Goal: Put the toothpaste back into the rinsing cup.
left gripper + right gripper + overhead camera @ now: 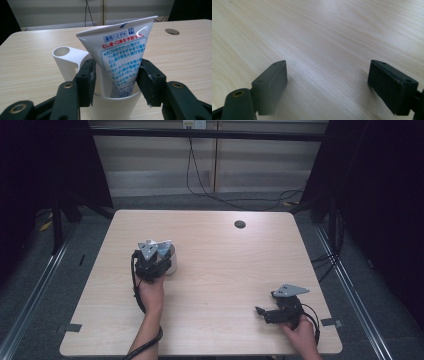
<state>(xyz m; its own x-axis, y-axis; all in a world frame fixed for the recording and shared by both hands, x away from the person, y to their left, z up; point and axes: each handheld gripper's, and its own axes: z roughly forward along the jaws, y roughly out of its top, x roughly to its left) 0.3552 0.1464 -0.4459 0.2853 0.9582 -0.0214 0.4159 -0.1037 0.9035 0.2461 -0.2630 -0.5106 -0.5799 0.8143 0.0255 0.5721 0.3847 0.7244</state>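
A white toothpaste tube (122, 47) with blue and red print stands cap-down in a white cup (115, 102); the cup has a handle with a round hole (62, 51). My left gripper (116, 72) is shut on the tube, one black jaw pressing each side just above the cup's rim. In the high view the left gripper (156, 254) sits over the cup (172, 264) at the table's left middle. My right gripper (261, 312) rests low near the front right, pointing left. Its jaws (327, 75) stand open above bare wood.
The light wooden table (225, 270) has a round cable hole (240, 224) near its far edge. Cables run over the floor behind the table. Dark curtains and metal frame posts flank both sides.
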